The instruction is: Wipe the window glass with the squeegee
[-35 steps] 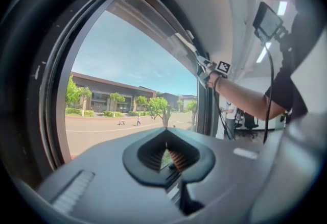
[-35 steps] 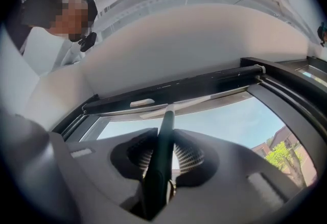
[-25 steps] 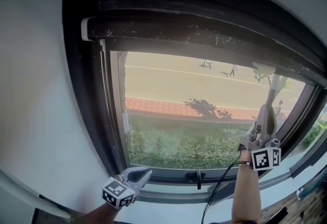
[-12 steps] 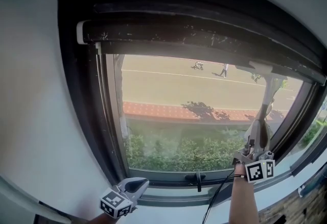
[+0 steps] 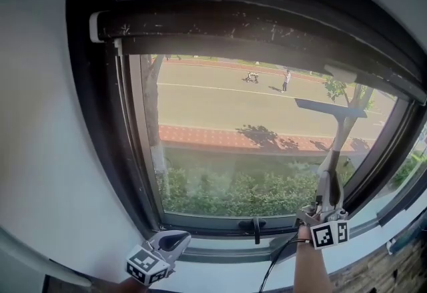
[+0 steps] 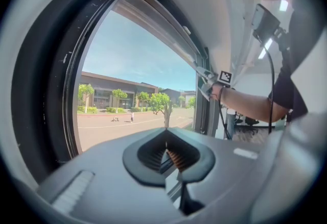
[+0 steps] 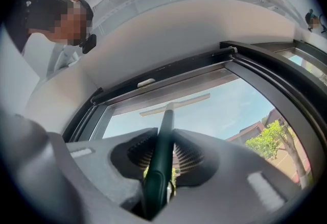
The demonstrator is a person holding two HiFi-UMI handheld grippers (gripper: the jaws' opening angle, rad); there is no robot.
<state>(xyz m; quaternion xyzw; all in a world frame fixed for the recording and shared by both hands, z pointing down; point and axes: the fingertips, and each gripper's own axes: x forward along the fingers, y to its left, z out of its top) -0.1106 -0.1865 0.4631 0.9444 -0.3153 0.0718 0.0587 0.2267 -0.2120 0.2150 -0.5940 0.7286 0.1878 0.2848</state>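
The window glass fills the middle of the head view, with a road and bushes behind it. The squeegee has its flat blade against the upper right of the pane, just below the top frame. Its dark green handle runs down into my right gripper, which is shut on it. In the right gripper view the blade lies across the glass above the jaws. My left gripper hangs low at the window's bottom left, off the glass. It is shut, with nothing between its jaws.
A dark window frame surrounds the pane, with a rolled blind across the top. A black window handle sticks up at the bottom middle. White wall lies to the left and a pale sill below.
The squeegee blade has come down off the top right corner and a little to the left on the glass. My right gripper has dropped with it; the left gripper sits slightly lower.
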